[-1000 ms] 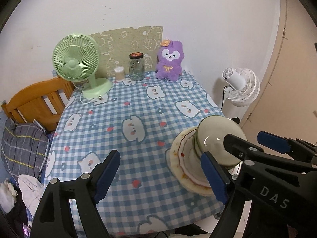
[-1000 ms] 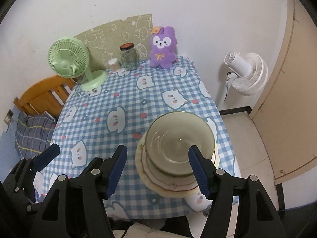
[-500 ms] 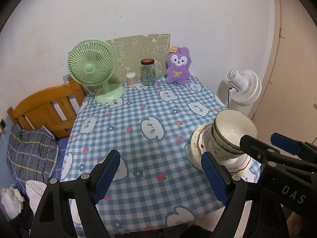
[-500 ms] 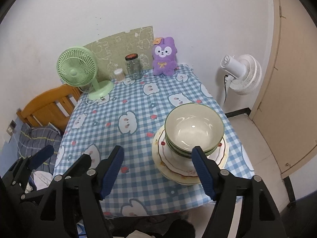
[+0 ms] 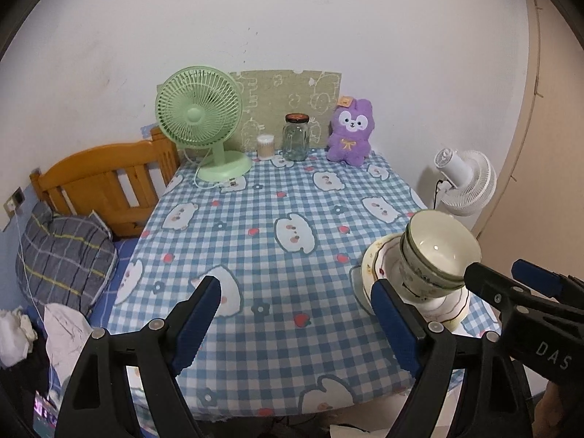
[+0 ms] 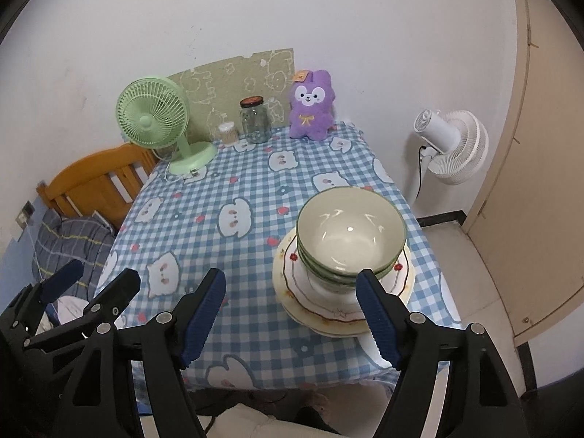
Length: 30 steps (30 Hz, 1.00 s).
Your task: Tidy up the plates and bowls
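On the table covered by a blue-and-white checked cloth [image 6: 233, 255], a green plastic desk fan [image 6: 153, 120] is seen far left. The left gripper [image 5: 295, 314] is held wide open and empty above the cloth. Further right, the right gripper [image 6: 292, 310] is spread, nothing gripped. The nested green-rimmed ceramic bowls [image 6: 350, 237] are stacked on cream flowered plates [image 6: 292, 277] near the right edge.

You can't count the plates [image 6: 328, 306] under the bowls [image 6: 350, 233]; the right tool's finger [image 6: 376, 317] covers their near rim. In the left view the stack's right side hides behind that tool. The desk [image 5: 255, 255] near edge is cut off.
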### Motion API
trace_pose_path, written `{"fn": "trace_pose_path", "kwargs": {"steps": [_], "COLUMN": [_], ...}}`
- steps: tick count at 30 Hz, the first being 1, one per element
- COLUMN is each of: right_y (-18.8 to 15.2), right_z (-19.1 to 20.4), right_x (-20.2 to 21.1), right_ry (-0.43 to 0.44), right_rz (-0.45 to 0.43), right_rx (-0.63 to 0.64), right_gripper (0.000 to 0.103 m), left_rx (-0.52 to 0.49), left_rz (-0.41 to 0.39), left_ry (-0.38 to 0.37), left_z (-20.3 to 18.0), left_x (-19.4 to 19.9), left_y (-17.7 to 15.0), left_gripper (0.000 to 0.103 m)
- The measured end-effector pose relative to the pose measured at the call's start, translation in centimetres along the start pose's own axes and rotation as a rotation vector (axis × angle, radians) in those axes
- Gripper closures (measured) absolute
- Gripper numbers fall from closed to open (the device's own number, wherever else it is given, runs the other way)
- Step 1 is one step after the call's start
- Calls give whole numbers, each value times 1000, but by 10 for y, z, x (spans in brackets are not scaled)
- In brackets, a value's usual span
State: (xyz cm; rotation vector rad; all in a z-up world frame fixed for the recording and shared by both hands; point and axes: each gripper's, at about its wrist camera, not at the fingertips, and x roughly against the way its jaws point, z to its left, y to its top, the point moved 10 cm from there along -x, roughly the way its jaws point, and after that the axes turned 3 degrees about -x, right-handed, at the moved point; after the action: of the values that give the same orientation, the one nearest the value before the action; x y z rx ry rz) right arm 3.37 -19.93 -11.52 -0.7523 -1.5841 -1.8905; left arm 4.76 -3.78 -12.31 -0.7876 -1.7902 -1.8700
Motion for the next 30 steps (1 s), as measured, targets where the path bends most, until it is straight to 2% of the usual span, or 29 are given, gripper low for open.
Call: {"fn": "trace_pose_path", "kwargs": {"steps": [7,14,30], "right_y": [-17,-29,-31], "right_z": [-7,-8,-11], "right_x": [-2,-7,-19], "right_ry": [-21,-56,-70], "right_rz": [-34,-105,-81], "right_rx": [-13,5,-34], "right_gripper": [27,26,25], "left_rx": [-13,-60,-40], "left_rz": [-15,-91,-94], "left_ry": [4,12,-18], "left_z": [-3,-3,6], "left_x": [0,-6,-13], "left_y": [-16,-23,-16], "left_gripper": [16,15,10]}}
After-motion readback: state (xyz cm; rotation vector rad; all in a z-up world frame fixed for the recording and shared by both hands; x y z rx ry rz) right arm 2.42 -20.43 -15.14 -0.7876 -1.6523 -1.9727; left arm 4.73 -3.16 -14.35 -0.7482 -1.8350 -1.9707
